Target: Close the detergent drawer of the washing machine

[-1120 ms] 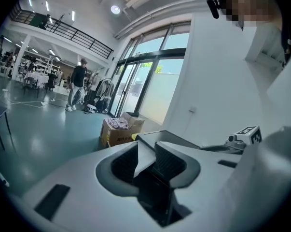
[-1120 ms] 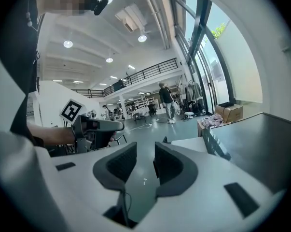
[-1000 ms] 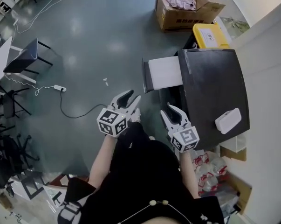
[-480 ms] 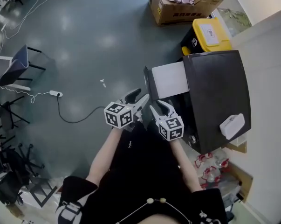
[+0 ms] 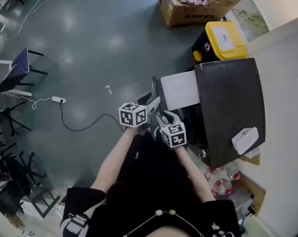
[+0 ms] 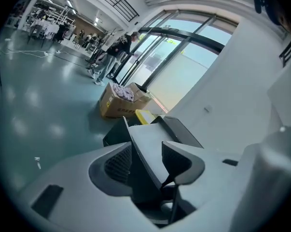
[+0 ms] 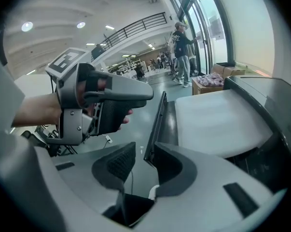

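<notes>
Evidently no closing is done: the pale-grey, dark-fronted detergent drawer (image 5: 181,89) is seen pulled out of the black-topped washing machine (image 5: 230,102) at centre-right, its front straddled by the parted jaws of the left gripper (image 5: 152,100) and the closing, not yet pressing jaws of the right gripper (image 5: 166,116).

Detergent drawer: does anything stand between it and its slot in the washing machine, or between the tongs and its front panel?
Nothing visible does. The detergent drawer runs unobstructed into the washing machine. Its front panel sits between the jaws of the left tongs and of the right tongs, which are closing.
</notes>
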Tool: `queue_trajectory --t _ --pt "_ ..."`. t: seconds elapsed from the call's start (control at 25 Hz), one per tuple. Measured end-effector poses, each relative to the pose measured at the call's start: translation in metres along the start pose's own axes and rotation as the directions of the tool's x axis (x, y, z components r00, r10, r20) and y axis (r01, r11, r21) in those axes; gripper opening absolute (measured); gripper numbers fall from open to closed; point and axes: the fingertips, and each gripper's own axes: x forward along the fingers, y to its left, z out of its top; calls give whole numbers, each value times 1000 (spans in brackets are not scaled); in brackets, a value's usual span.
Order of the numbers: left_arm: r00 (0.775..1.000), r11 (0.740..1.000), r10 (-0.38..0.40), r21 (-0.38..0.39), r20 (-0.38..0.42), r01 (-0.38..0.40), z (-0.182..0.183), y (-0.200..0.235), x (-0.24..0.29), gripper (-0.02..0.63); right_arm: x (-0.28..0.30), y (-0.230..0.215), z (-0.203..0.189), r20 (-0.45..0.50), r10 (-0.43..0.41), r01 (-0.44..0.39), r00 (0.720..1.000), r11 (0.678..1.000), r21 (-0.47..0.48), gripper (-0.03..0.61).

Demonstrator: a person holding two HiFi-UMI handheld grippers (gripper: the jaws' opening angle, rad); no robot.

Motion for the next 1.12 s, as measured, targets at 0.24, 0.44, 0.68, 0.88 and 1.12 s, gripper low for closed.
queue_trajectory --t 0.24,0.44,0.68,0.88,1.12 --pt "998 998 54 -39 -44 -55 -9 17 17 183 12 -3 -7 -51 3 -3 999 1000 -2 86" --pt "997 997 34 -66 -66 -39 -14 16 22 183 14 2 -8 -82 17 -20 996 999 -32 71" --pt "997 999 -6 -48 -82 2 -13 4 29 183 9 0 -6 -97 15 -22 995 997 -71 69" --pt "998 998 -11 -59 -67 7 -8 1 29 183 1 1 0 -86 27 -32 996 998 -55 67" --pt "998 998 -6 -62 -62 2 -8 -2 28 183 -3 0 1 -78 53 -56 996 998 -24 67"
